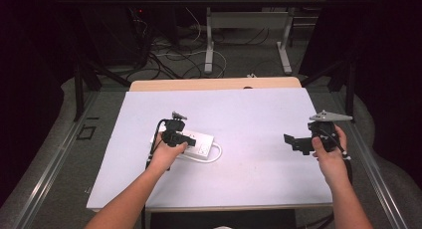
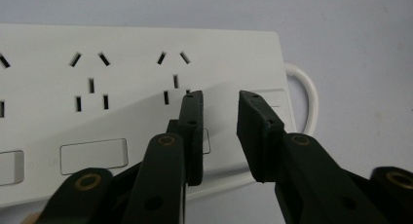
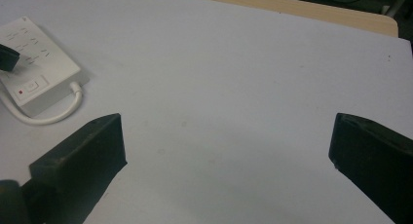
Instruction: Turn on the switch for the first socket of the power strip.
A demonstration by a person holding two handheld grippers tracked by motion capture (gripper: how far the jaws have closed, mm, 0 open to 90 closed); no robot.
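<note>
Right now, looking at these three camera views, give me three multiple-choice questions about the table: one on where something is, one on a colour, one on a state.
1. Where is the power strip?
A. Under the left gripper
B. Under the right gripper
C. At the table's far edge

2. What colour is the strip's cable?
A. Black
B. White
C. Red

3. How do the right gripper's jaws stand?
A. Shut on the cable
B. Shut on nothing
C. Wide open, holding nothing

Answers: 1 A, the left gripper view shows its jaws right over the strip's sockets. 2 B, the loop beside the strip is white. 3 C, the right gripper view shows bare table between the spread jaws.
</note>
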